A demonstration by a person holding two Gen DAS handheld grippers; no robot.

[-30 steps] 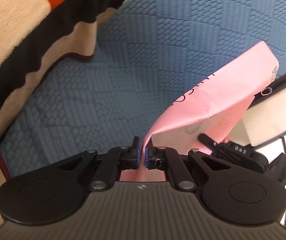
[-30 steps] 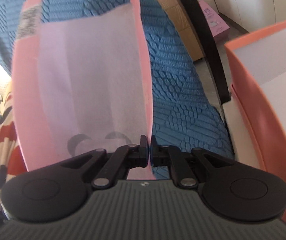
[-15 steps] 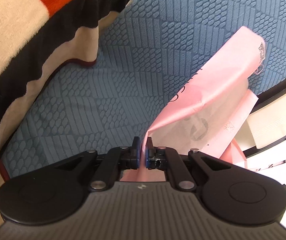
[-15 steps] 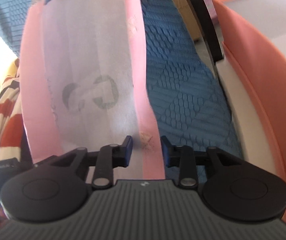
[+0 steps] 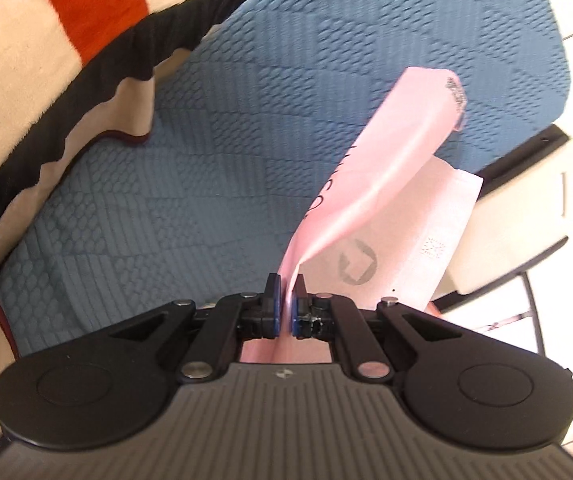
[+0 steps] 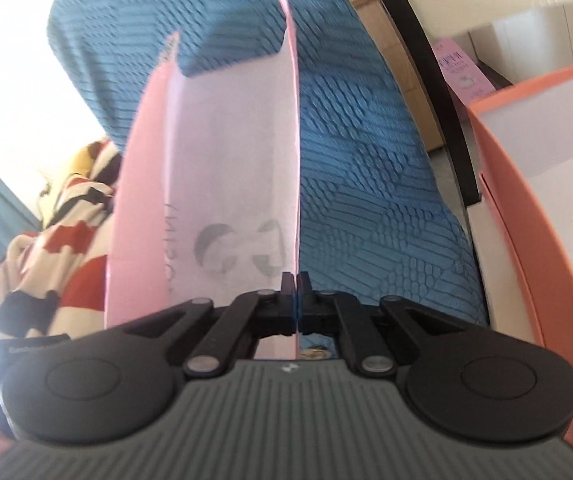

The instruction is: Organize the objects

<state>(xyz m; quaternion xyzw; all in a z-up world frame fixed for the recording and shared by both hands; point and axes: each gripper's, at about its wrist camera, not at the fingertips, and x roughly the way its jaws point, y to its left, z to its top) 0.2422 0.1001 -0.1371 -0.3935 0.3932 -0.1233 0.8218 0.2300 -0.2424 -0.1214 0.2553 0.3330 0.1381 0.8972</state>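
Note:
A flat pink packet (image 5: pixel 390 184) with a white inner side and a grey printed logo hangs over the blue quilted bedcover (image 5: pixel 246 140). My left gripper (image 5: pixel 285 296) is shut on one pink edge of it. In the right wrist view the same pink packet (image 6: pixel 226 168) stands open in front of me, and my right gripper (image 6: pixel 297 284) is shut on its right pink edge. The packet is stretched between both grippers above the blue bedcover (image 6: pixel 366 184).
A striped cream, black and orange blanket (image 5: pixel 46 60) lies at the left of the bed. An orange-pink box (image 6: pixel 538 208) stands close on the right. A black bed frame (image 6: pixel 418 60) runs along the cover's edge, with a small pink carton (image 6: pixel 462 68) beyond.
My right gripper opened, let the pink edge slip between its jaws, then shut on that edge again. Both grippers have lifted, and the packet now hangs higher above the bedcover.

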